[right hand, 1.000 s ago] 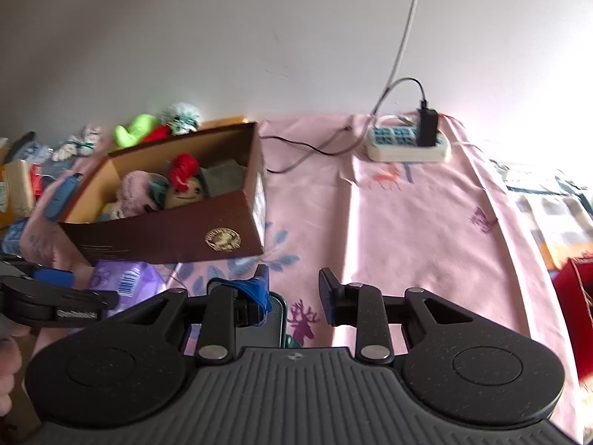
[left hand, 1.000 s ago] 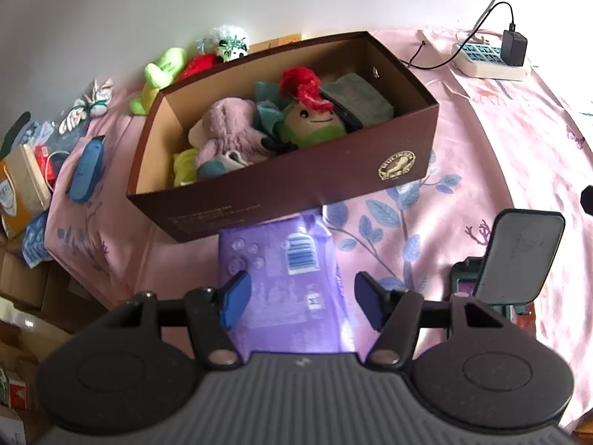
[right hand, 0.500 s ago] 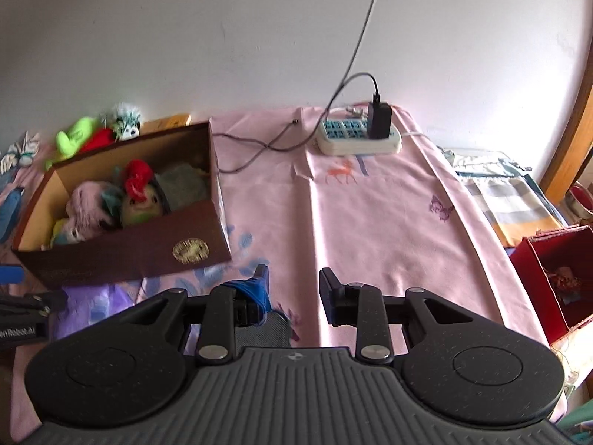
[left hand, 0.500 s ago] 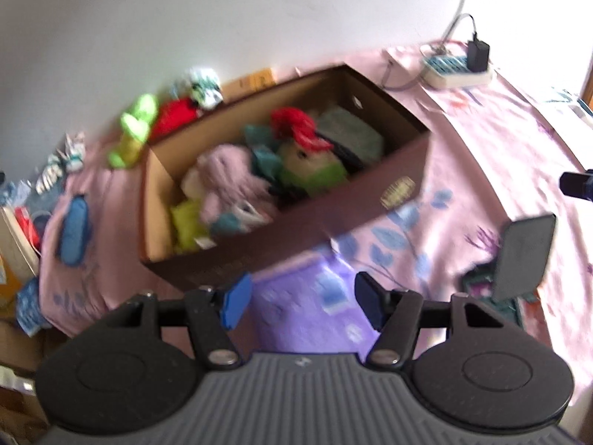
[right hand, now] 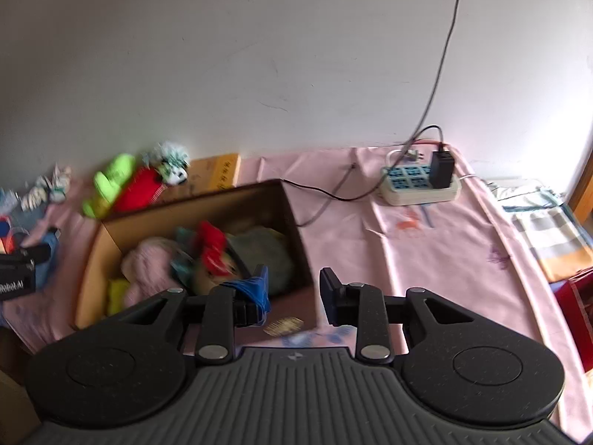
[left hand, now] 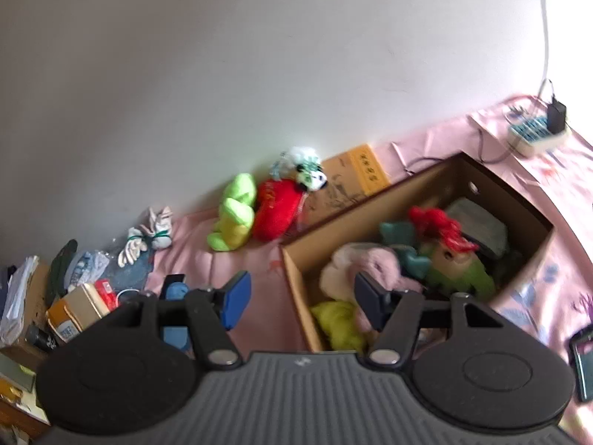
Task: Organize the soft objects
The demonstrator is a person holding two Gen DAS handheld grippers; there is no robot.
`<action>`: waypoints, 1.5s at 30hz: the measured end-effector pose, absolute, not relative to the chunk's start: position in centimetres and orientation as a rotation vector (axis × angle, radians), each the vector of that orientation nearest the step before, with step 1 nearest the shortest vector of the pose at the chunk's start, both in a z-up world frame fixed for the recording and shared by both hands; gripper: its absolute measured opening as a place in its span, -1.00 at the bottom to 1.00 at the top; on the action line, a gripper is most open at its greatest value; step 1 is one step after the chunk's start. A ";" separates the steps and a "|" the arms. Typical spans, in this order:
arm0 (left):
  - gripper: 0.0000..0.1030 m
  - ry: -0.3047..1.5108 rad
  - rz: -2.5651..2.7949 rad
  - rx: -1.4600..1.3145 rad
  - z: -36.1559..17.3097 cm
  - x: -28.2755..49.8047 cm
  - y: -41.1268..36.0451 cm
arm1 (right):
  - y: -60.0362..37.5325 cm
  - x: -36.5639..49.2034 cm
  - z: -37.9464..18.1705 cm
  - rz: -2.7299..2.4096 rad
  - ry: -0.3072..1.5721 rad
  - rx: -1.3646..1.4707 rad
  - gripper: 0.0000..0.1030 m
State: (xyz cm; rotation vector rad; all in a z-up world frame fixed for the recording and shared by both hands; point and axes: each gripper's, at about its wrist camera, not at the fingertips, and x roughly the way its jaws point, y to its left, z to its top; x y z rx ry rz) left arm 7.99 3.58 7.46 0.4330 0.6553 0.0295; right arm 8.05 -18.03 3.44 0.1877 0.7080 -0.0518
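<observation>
Both your jaws stood released and empty. The green plush [left hand: 234,212] and red plush [left hand: 277,209] lay beyond the box's [left hand: 376,200] far-left corner; reaching over, you risked knocking the box.

Pink-clothed table [right hand: 426,252] bears brown box [right hand: 292,218], power strip [right hand: 418,185], plush toys [left hand: 259,209].
</observation>
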 end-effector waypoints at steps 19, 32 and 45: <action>0.26 0.751 0.084 0.179 4.4 11.5 3.0 | -16.1 13.4 2.4 0.056 0.692 0.157 -0.74; 0.32 0.824 0.128 0.167 2.2 12.5 1.2 | -16.9 13.9 0.8 0.109 0.688 0.154 -0.72; 0.35 0.850 0.139 0.140 1.2 11.4 1.9 | -17.1 12.7 0.6 0.131 0.694 0.172 -0.72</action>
